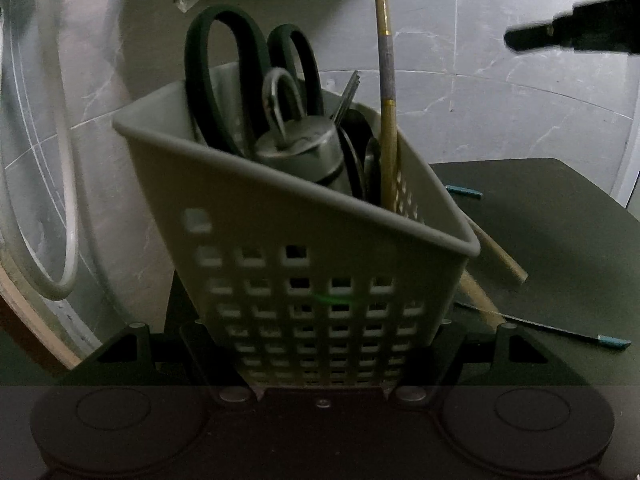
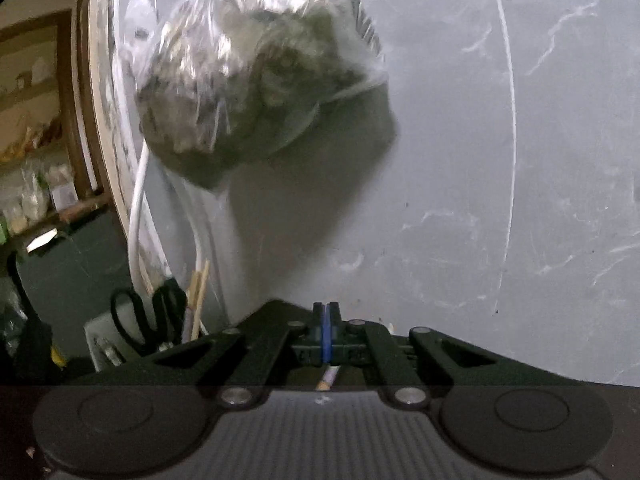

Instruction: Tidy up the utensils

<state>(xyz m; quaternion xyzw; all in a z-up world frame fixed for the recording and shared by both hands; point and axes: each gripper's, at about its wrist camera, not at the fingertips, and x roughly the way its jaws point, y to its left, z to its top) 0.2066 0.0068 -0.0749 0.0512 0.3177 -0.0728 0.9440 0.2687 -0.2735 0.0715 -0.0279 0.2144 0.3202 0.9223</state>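
The utensil caddy (image 1: 304, 240) sits clamped in the left gripper (image 1: 320, 364), lower left of the right gripper (image 2: 326, 336), whose jaws pinch a thin blue stick (image 2: 327, 332) upright.

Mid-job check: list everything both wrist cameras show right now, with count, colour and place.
basket: one, grey, between the left fingers
scissors: one, black-handled, in basket
padlock: one, silver, in basket
pen: one, gold and grey, upright in basket
sticks: two, tan, on dark tabletop behind basket
plastic bag: one, clear, hanging on the wall
cable: one, white, against wall
left gripper: shut on basket
right gripper: shut on a thin blue item
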